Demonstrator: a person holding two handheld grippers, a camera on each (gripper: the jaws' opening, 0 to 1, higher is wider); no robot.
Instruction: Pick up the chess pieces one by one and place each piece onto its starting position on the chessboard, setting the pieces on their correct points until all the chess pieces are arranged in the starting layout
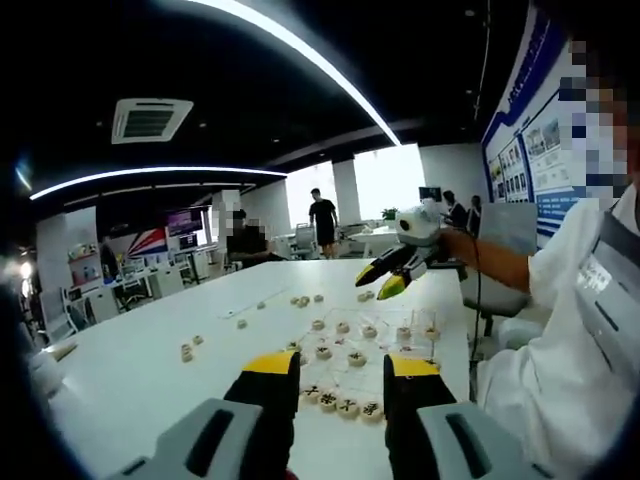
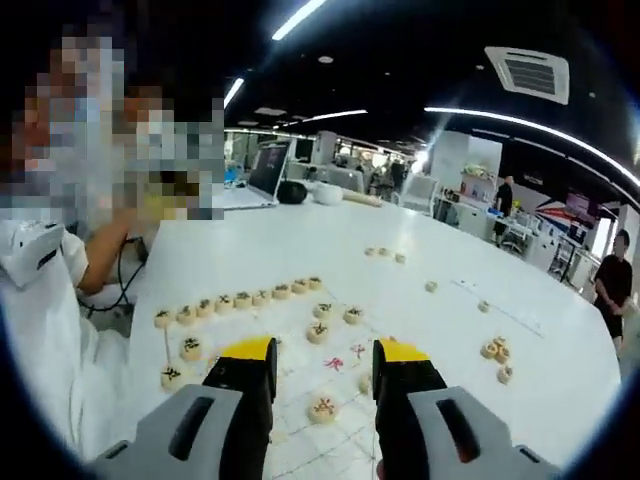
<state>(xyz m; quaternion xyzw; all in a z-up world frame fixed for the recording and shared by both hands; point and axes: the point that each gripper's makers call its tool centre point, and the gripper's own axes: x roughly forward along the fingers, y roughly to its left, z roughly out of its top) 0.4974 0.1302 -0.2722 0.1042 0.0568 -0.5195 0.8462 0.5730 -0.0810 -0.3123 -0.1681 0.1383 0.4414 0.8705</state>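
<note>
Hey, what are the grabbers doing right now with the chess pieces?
Left gripper open, empty, above the board's near row. Right gripper open, empty. Loose pieces wait off-board. Nothing blocking.

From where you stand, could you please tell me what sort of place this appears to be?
Most likely an open-plan office or demo room: a long white table with round wooden chess pieces, an open dark laptop at its far end, desks with screens behind, and a square ceiling air vent.

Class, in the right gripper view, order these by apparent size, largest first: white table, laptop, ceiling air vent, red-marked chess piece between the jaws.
1. White table
2. Ceiling air vent
3. Laptop; nearly vent-sized, so uncertain
4. Red-marked chess piece
</note>
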